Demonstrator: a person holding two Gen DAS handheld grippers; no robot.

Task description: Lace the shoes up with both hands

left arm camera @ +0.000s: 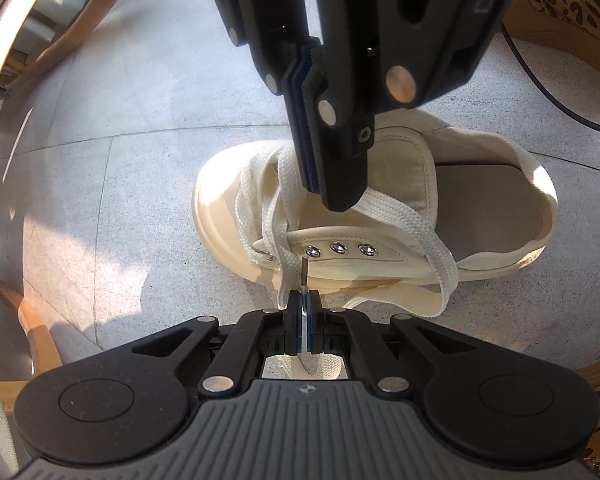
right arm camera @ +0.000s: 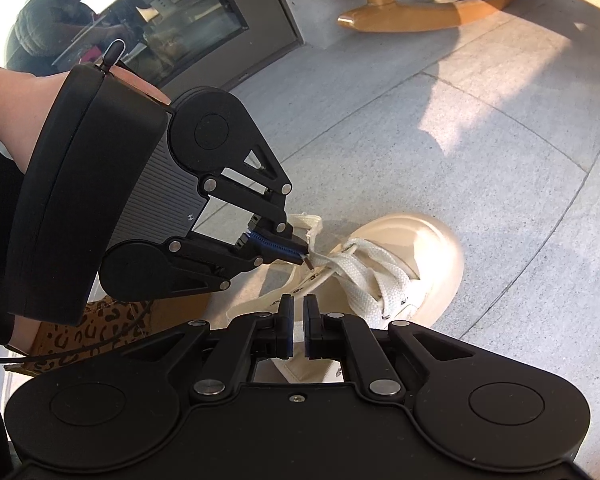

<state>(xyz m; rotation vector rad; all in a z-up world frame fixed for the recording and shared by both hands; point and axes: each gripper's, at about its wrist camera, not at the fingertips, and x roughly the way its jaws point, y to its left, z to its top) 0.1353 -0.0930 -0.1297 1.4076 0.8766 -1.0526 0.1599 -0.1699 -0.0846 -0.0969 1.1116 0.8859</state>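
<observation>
A cream canvas shoe lies on the grey tiled floor, toe to the left, with a flat white lace crossed through its front eyelets. My left gripper is shut on the lace's brown tip, which points at a metal eyelet on the near flap. My right gripper hangs over the tongue, just above a lace strand. In the right wrist view the right gripper shows only a narrow slit with nothing seen in it. There the left gripper pinches the tip beside the shoe.
A leopard-print item lies behind the shoe's heel, and a black cable runs past it. Wooden chair legs stand farther off. A glass door shows a person behind it. A hand holds the left gripper.
</observation>
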